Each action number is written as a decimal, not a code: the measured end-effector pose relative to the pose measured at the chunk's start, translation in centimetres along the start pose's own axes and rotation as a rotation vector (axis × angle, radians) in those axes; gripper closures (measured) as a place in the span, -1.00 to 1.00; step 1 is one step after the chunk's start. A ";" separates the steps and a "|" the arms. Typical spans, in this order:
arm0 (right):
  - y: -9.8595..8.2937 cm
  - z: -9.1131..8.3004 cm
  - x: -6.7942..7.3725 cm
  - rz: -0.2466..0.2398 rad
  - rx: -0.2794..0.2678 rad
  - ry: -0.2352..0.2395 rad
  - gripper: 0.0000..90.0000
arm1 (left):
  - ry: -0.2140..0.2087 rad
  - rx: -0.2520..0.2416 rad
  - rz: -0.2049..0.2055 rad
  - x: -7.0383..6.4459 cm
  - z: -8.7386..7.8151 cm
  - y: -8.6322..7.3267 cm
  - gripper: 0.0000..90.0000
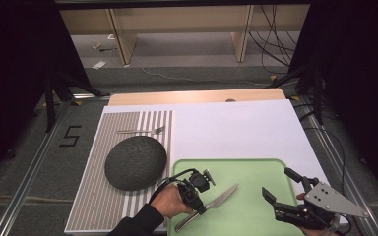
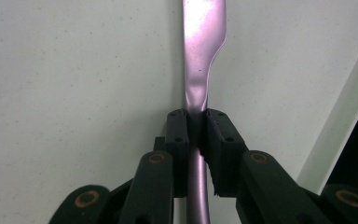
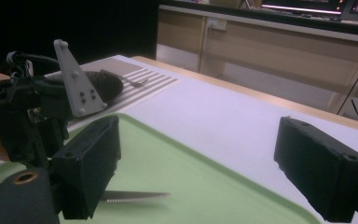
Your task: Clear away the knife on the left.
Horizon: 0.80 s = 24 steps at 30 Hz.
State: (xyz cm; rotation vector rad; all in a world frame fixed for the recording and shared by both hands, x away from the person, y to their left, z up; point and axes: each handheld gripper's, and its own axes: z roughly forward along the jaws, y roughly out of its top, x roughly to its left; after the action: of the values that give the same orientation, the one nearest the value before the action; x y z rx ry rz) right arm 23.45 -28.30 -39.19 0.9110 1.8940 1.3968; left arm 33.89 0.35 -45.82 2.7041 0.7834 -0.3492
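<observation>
The left gripper (image 1: 200, 206) is clamped on the knife (image 1: 222, 196) over the green tray (image 1: 256, 216); placing beside the plate (image 1: 135, 162) remains. The right gripper (image 1: 281, 189) hangs wide open, holding nothing.

One readable mark: black figure "5" (image 1: 71, 135) on grey floor (image 1: 24, 162), left of desk (image 1: 236, 129), high view. Reads as digit 5, blocky angular strokes, likely tape. No other legible text, label, brand or number on knife, tray, mat or either hand-held gripper in any view.
</observation>
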 end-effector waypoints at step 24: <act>0.0 0.0 0.0 -0.001 -0.001 0.003 -0.66 | 0.064 -0.191 0.193 -2.0 -0.6 0.3 0.26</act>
State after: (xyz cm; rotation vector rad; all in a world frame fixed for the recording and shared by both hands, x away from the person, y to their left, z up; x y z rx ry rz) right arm 23.42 -28.30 -39.17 0.9081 1.8958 1.3992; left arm 32.53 -0.65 -44.59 2.5923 0.5356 -0.1362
